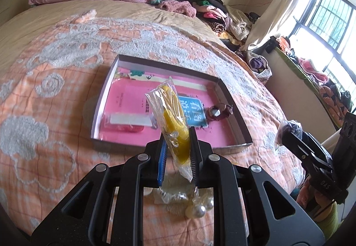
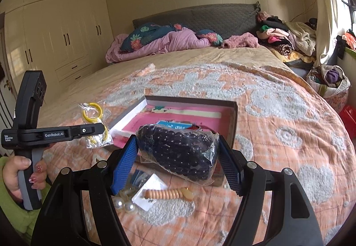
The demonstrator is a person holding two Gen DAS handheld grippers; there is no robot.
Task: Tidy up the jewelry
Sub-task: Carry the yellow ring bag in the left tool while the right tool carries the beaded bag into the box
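yellow bangle bag point(image 1: 175, 121) between hand-held gripper point(image 1: 176, 145) fingers

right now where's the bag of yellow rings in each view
Left wrist view: the bag of yellow rings stands upright at centre, pinched in the left tongs, in front of the box.
Right wrist view: it hangs at left, held by those tongs, just left of the box.
Shared landmark: the shallow pink-lined box on the bed.
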